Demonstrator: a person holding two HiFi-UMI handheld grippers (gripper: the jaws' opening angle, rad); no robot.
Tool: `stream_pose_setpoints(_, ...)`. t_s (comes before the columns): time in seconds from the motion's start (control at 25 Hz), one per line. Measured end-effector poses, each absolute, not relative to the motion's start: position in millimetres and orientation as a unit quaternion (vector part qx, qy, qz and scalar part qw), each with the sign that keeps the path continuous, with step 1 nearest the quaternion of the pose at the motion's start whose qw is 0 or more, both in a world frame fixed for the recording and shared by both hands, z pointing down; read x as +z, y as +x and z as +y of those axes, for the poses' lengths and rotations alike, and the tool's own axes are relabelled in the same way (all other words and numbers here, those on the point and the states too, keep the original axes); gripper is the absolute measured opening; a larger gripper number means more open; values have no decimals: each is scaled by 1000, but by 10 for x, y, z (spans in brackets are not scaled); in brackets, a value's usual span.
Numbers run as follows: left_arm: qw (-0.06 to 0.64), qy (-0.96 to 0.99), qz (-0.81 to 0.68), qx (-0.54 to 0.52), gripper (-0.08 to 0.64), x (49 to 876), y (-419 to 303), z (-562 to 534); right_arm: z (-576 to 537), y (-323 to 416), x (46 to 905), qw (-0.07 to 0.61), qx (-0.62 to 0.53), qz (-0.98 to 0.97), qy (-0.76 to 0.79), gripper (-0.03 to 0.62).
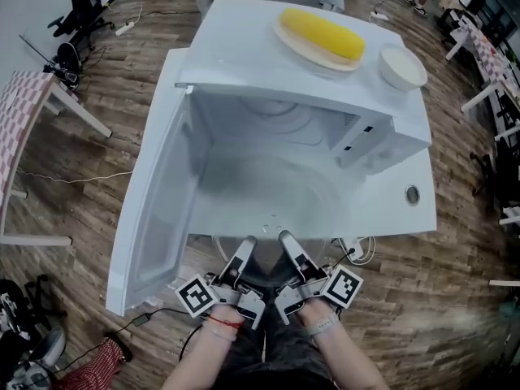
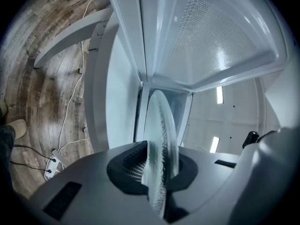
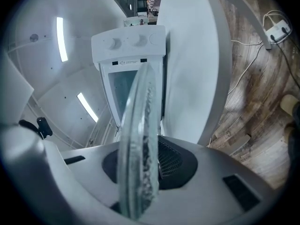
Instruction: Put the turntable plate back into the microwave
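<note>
The clear glass turntable plate lies nearly flat, partly inside the open white microwave, its near rim sticking out at the front. My left gripper and right gripper sit side by side, each shut on that near rim. In the left gripper view the plate stands edge-on between the jaws of the left gripper, with the cavity beyond. The right gripper view shows the plate clamped in the right gripper, with the control panel ahead.
The microwave door hangs open to the left. On top of the microwave lie a plate with a yellow corn cob and a white bowl. The microwave stands on a white table. Cables run over the wooden floor.
</note>
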State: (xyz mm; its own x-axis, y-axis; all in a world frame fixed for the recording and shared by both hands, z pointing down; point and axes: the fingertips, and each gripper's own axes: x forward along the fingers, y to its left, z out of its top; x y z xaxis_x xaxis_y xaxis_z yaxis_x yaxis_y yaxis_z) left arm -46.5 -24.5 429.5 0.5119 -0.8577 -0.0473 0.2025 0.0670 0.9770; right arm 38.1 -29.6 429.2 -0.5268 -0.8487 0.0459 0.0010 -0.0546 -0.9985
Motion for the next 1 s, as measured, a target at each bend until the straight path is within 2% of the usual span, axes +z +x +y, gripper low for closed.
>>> stream_pose_setpoints(1.0,658,566,-292,-402,32,4362,-511,-985,-1032,350,4336,341,-620,614,-350,78)
